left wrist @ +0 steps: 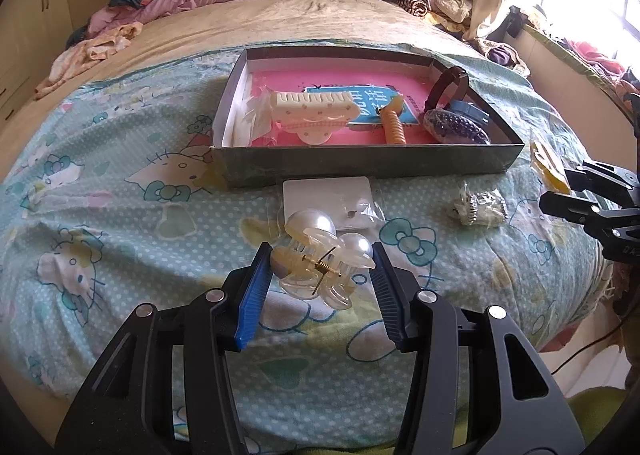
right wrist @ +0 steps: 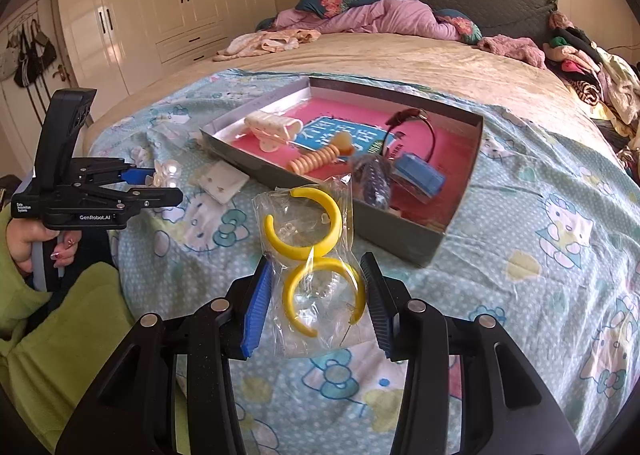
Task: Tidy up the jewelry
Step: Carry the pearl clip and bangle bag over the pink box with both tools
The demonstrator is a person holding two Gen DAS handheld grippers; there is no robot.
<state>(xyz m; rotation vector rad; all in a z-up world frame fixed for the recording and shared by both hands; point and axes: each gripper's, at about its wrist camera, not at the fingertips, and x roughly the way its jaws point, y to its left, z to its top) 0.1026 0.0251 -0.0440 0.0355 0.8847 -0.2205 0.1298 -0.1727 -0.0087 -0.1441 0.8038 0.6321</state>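
A grey box [left wrist: 372, 165] with a pink lining lies on the bed and holds a cream hair claw [left wrist: 314, 111], an orange coil tie [left wrist: 394, 125], a dark headband [left wrist: 448, 85], a blue clip and a beaded piece. My left gripper [left wrist: 320, 259] is shut on a clear pearl hair claw [left wrist: 320, 255], just in front of the box. My right gripper [right wrist: 316, 271] is shut on a clear bag of yellow hoop earrings [right wrist: 308, 255], near the box's [right wrist: 400, 231] front corner. The left gripper also shows in the right wrist view [right wrist: 156, 179].
A white earring card [left wrist: 328, 201] lies in front of the box. A small bag of silver jewelry [left wrist: 480, 209] lies to the right. Clothes are piled at the bed's head and right side. A wardrobe [right wrist: 160, 15] stands at the left.
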